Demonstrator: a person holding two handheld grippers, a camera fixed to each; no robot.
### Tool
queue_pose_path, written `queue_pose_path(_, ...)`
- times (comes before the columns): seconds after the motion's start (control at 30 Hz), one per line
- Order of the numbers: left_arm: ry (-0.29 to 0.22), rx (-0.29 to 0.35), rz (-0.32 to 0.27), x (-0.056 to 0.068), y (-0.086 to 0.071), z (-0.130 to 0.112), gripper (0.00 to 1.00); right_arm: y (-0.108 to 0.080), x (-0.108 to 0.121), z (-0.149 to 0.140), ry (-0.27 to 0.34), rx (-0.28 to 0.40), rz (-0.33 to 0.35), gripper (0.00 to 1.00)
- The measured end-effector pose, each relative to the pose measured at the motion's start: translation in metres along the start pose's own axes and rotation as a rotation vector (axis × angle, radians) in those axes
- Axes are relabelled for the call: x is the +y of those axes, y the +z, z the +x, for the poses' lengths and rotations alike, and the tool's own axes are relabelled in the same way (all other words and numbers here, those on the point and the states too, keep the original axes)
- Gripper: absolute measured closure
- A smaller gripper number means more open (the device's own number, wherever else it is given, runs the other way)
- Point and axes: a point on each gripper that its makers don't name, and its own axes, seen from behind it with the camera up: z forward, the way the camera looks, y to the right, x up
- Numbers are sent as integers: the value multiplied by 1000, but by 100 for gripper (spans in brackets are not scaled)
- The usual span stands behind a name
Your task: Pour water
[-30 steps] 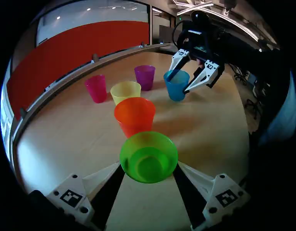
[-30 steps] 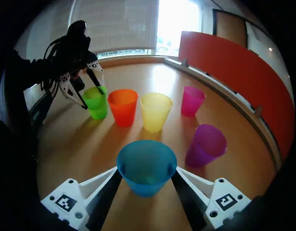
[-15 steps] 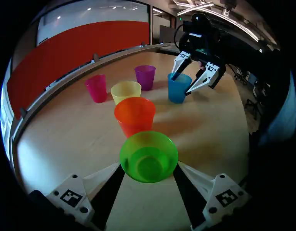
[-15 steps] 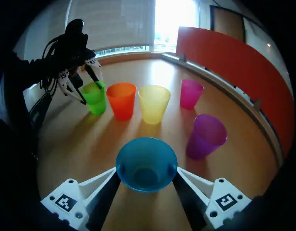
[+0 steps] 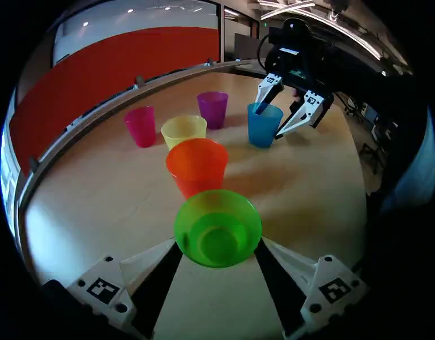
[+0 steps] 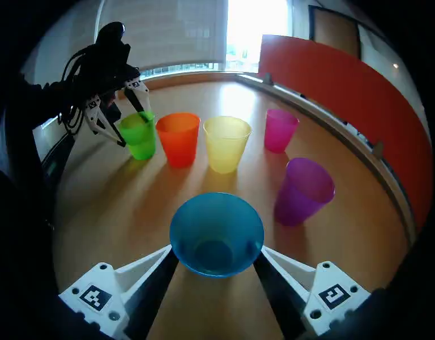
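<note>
In the left gripper view, the left gripper (image 5: 217,245) is closed on a translucent green plastic cup (image 5: 217,229), one finger pressing each side of its wall. This cup is just on the near side of the translucent orange plastic cup (image 5: 196,169). Whether it holds water I cannot tell. Beyond the orange cup stands a yellow plastic cup (image 5: 184,131). Farther off are a pink plastic cup (image 5: 141,126) to its left and a purple plastic cup (image 5: 212,109) behind. Right of the orange cup and farther back, the right gripper (image 5: 268,122) grips a blue plastic cup (image 5: 264,126) over the light wooden table (image 5: 98,192).

In the right gripper view, the right gripper (image 6: 216,256) clamps the blue cup (image 6: 216,235) with both fingers against its sides, well on the near side of the orange cup (image 6: 178,139). Its contents are unclear. The green cup (image 6: 138,136) sits just left of the orange cup, held in the left gripper (image 6: 135,128). The yellow cup (image 6: 226,143) is just right of it, the pink cup (image 6: 280,130) farther right, and the purple cup (image 6: 303,190) right and nearer.
</note>
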Motion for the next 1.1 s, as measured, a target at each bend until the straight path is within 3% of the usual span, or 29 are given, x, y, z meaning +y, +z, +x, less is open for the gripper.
queue_pose_path(0.23,6,-14,6,0,0,-3,11,-2,2,-2,10,-2,-8,1)
queue_pose_path(0.5,8,-33,30,-6,-8,-10,11,-9,4,-10,8,-14,-26,1)
queue_pose_path(1.1,35,-81,121,-20,-47,-31,11,-43,10,-31,36,-9,-99,1)
